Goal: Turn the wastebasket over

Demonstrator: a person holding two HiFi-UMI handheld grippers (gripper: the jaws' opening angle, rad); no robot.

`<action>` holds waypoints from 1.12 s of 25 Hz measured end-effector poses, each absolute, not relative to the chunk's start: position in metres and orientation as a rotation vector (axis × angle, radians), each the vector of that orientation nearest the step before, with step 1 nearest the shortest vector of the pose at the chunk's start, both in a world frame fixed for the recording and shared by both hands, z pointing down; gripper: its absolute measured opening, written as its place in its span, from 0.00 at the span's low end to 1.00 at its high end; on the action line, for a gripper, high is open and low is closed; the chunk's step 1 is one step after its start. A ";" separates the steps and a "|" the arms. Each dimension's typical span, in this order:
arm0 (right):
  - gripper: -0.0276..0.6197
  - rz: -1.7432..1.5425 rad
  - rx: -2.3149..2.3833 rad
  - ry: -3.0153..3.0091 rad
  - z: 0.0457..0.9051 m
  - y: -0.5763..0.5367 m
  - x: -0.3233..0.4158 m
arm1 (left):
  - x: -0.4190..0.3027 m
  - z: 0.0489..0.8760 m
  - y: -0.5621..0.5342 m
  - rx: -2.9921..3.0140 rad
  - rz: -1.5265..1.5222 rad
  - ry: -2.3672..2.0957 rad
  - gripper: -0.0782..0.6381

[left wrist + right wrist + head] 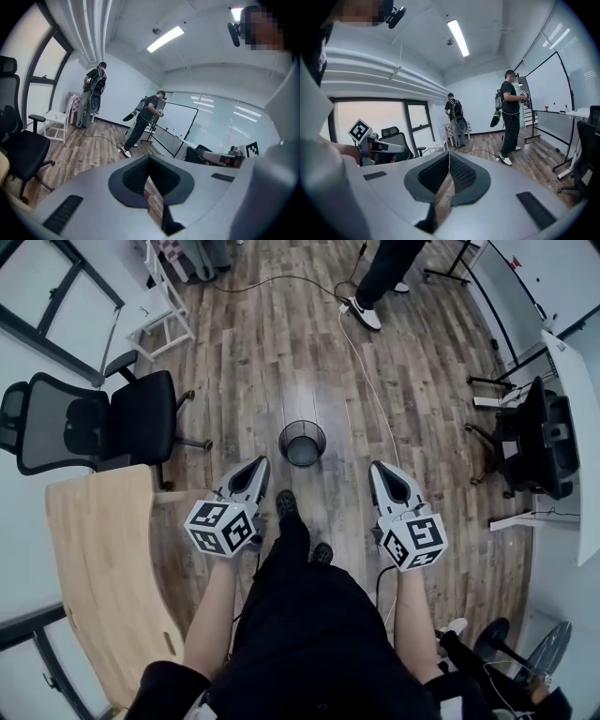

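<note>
– Closest in, the person's dark clothing (300, 634) is filling the bottom of the head view. What is being held out beyond it?

– Two grippers. Going left to right, a wooden desk (103, 559) is sitting at the far left, with a black office chair (103, 423) just beside it. Next, the left gripper (257, 465) is pointing forward, and its jaws are pressing together with nothing between them.

– And the wastebasket?

– The wastebasket (302, 444) is standing upright, mouth up, on the wood floor (281, 352). It is sitting just ahead of the two gripper tips, between them and apart from both. It is looking like black wire mesh, though it is small from up here.

– The right side?

– The right gripper (381, 469) is likewise closing tight on nothing. Further right, another dark chair (539, 437) is standing beside a white table (574, 390).

– Any writing?

– Black-and-white square markers are showing on each gripper's cube (223, 526), and they are patterns rather than words.
</note>
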State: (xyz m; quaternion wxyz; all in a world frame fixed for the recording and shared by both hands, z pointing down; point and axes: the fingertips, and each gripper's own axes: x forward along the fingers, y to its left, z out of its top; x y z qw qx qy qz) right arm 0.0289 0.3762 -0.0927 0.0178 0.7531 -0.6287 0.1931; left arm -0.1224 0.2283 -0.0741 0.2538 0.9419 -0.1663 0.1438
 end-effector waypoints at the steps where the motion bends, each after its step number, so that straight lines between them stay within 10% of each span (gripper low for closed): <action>1: 0.09 0.601 2.343 -1.940 -0.093 0.367 0.033 | -0.118 -0.074 0.219 2.559 0.387 -0.450 0.13; 28: 0.09 0.775 2.213 -1.883 -0.046 0.225 0.055 | -0.066 -0.026 0.105 2.510 0.562 -0.344 0.13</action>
